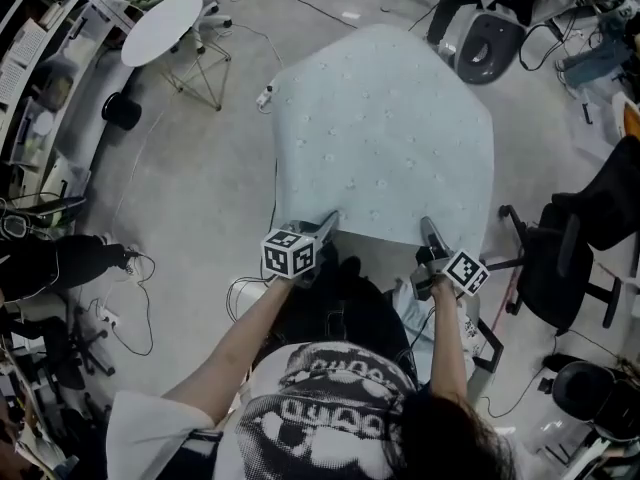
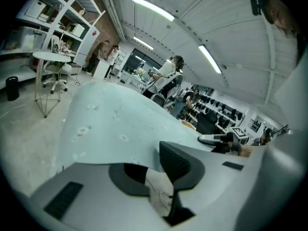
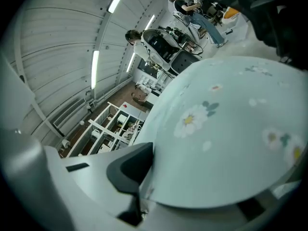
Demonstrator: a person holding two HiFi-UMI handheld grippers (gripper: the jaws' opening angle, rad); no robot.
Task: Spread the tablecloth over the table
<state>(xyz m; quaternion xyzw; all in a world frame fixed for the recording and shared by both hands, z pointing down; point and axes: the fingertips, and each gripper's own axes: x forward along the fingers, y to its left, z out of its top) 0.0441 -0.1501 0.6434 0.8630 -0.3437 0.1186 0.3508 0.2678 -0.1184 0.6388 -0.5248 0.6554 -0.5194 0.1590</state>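
Observation:
A pale blue tablecloth (image 1: pixel 390 138) printed with small daisies covers the table and hangs over its sides. My left gripper (image 1: pixel 328 223) is at the cloth's near left corner. In the left gripper view the cloth (image 2: pixel 110 124) runs back from my left gripper (image 2: pixel 154 172), and its hem is pinched between the shut jaws. My right gripper (image 1: pixel 428 230) is at the near right corner. In the right gripper view the cloth (image 3: pixel 226 138) bulges over one jaw of my right gripper (image 3: pixel 144 186), and its edge is clamped between the jaws. The table under the cloth is hidden.
A round white side table (image 1: pixel 162 26) and a black bin (image 1: pixel 122 110) stand at the far left. A black office chair (image 1: pixel 590 228) is close to the table's right side, another chair (image 1: pixel 490 38) beyond it. Cables (image 1: pixel 130 298) trail on the grey floor.

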